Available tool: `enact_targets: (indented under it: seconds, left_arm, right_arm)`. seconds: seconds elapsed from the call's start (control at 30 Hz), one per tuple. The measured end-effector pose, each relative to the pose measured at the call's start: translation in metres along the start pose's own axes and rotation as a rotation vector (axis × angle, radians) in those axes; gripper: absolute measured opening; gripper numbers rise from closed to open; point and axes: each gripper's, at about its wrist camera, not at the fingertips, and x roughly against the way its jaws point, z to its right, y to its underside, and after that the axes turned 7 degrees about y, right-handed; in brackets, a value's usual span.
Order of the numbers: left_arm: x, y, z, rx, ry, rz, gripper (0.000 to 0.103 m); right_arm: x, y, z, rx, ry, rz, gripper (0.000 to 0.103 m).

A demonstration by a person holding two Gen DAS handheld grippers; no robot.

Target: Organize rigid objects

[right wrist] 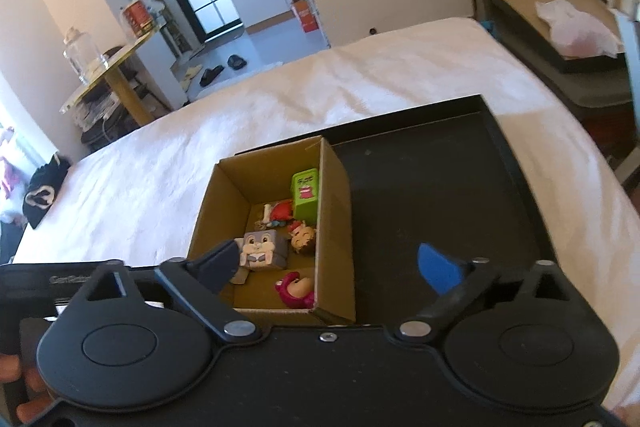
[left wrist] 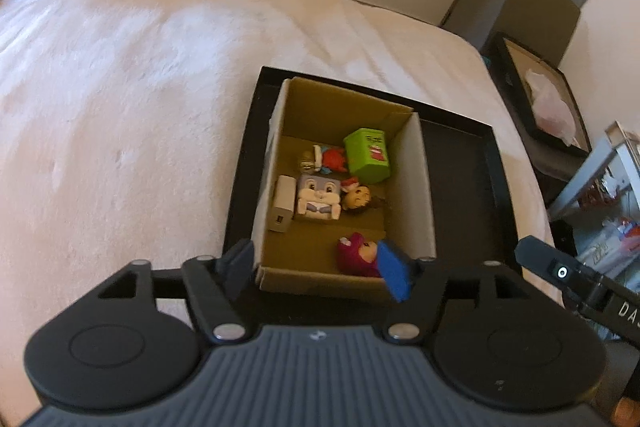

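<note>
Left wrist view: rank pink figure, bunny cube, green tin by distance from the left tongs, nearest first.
From the left tongs, open above the box's near wall:
1. Pink figure, near right corner of the cardboard box.
2. Bunny cube, middle, left side.
3. Green tin, far right, upright.

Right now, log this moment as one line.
left gripper: open, empty | right gripper: open, empty | toys: inside cardboard box | box: on black tray

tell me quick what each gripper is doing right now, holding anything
Left gripper: open, holding nothing, above the near edge of the box.
Right gripper: open, holding nothing, above the box and tray.
</note>
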Motion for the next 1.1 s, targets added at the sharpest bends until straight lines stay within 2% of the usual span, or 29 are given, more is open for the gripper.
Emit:
enact_targets:
  seconds: [0.17,0.23,0.6,0.83,1.1]
  left_arm:
    - [0.017,0.006,0.012,-0.029,0.019,0.009,0.085]
    - [0.022,0.009,0.016,-0.048,0.014,0.01,0.087]
    - [0.06,0.025,0.027,-0.085,0.025,0.065,0.088]
    - [0.086,0.04,0.03,-0.105,0.017,0.092,0.089]
    - [0.123,0.06,0.04,-0.152,0.026,0.143,0.094]
  right_arm:
    - [0.016,0.001,0.008,-0.019,0.009,0.024,0.103]
    - [0.021,0.001,0.012,-0.03,0.009,0.027,0.103]
    - [0.049,0.011,0.024,-0.045,0.022,0.07,0.103]
    - [0.073,0.019,0.017,-0.004,0.003,0.063,0.103]
    - [0.112,0.025,0.008,0.029,-0.003,0.113,0.103]
